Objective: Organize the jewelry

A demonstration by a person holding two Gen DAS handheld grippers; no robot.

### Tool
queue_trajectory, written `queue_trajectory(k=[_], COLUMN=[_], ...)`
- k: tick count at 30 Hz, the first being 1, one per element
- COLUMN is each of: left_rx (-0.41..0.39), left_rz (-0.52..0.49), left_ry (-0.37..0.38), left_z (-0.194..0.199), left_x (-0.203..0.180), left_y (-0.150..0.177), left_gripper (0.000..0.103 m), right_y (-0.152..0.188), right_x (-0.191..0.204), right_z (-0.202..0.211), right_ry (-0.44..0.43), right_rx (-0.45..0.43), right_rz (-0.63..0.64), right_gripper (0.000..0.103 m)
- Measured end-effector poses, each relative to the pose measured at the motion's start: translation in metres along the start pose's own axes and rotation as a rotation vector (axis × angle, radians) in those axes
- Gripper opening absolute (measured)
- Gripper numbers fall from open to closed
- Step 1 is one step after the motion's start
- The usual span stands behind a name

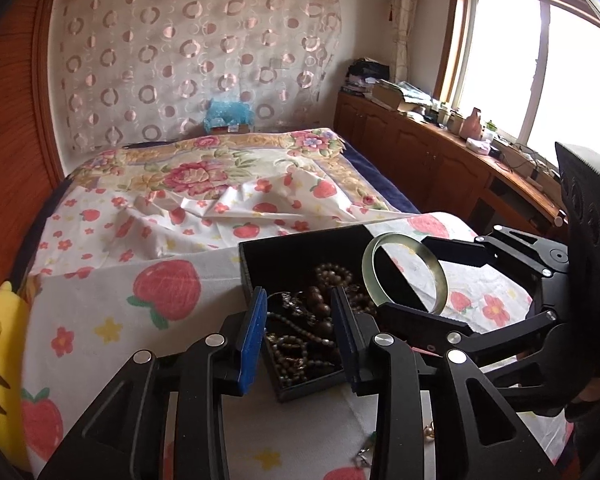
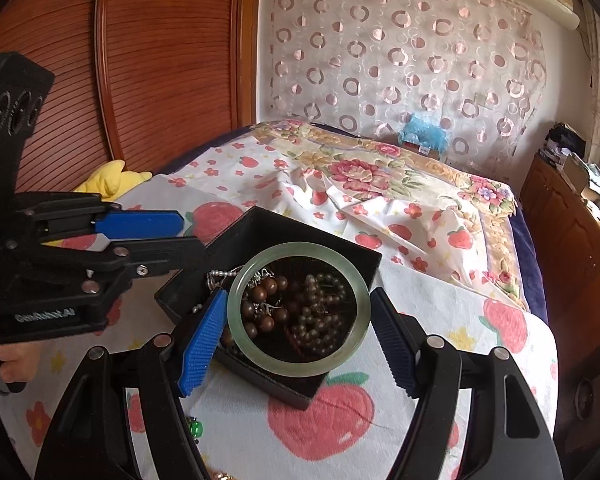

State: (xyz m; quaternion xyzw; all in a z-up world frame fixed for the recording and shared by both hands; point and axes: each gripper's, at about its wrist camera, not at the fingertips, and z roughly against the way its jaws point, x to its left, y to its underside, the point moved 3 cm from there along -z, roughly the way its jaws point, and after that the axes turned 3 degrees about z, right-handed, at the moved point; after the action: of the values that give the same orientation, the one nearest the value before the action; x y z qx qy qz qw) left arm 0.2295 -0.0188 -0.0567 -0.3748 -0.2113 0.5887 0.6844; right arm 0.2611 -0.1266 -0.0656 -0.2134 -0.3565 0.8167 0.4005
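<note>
the black box (image 2: 260, 248) sits on the strawberry-print cloth (image 2: 440, 308) spread over the bed, and everything here is placed by it. inside the box lies a tangle of brown bead strands (image 2: 300, 312), with a pearl string (image 2: 220, 274) draped at its left inner wall. the right gripper (image 2: 298, 338) hovers above the box's near half, its fingers (image 2: 202, 336) spread around the pale green bangle (image 2: 236, 312); the left blue pad meets the ring's left edge, while the right pad stands just beside the ring's right edge with a sliver of gap, so whether the hold is firm or already loosening cannot be told. in the left wrist view the bangle (image 1: 440, 276) stands tilted over the box's right rim, above the beads. the left gripper (image 1: 300, 328) hangs over the box's near-left corner with its fingers spread and nothing between them. more small pieces, a green bead (image 2: 196, 428) among them, lie on the cloth just in front of the box. the step in hand looks like depositing the bangle into the box. the next move likely calls for lowering it until it rests on the beads, widening the fingers fully, then lifting straight up so no strand snags.
</note>
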Motion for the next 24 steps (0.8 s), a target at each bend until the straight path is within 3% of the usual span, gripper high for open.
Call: queue_trajectory(k=[3,9,12,15,18,21,24], left_rx=[-0.011,-0.021,-0.028,-0.026,-0.033,-0.037,-0.050], left_rz=[0.003,0.008,0.005,0.002,0.002,0.010,0.013], left_ry=[-0.019,-0.055,-0.070,-0.082,-0.097,-0.112,-0.121], left_z=[0.005,0.016,0.019,0.021,0.023,0.025,0.028], left_x=[0.008,0.023,0.027,0.032,0.035,0.039,0.040], left_y=[-0.001,0.000,0.003,0.006,0.007,0.006,0.008], left_gripper=[0.040,0.043,0.056,0.059,0.076,0.079,0.090], right_y=[0.000,-0.002,-0.003,-0.003,-0.005,-0.004,0.001], right_x=[0.003,0.009,0.011,0.012,0.014,0.013,0.008], right_z=[-0.006,-0.015,-0.018,-0.020,-0.021,-0.020,-0.012], right_ry=[-0.001,0.000,0.000,0.001,-0.001,0.001,0.007], right_rx=[0.002,0.005,0.011,0.006,0.001,-0.003,-0.014], right_rz=[0.012,0.032,0.036,0.038,0.035,0.035,0.019], right_gripper=[0.074,0.075,0.075,0.075,0.079,0.079,0.079])
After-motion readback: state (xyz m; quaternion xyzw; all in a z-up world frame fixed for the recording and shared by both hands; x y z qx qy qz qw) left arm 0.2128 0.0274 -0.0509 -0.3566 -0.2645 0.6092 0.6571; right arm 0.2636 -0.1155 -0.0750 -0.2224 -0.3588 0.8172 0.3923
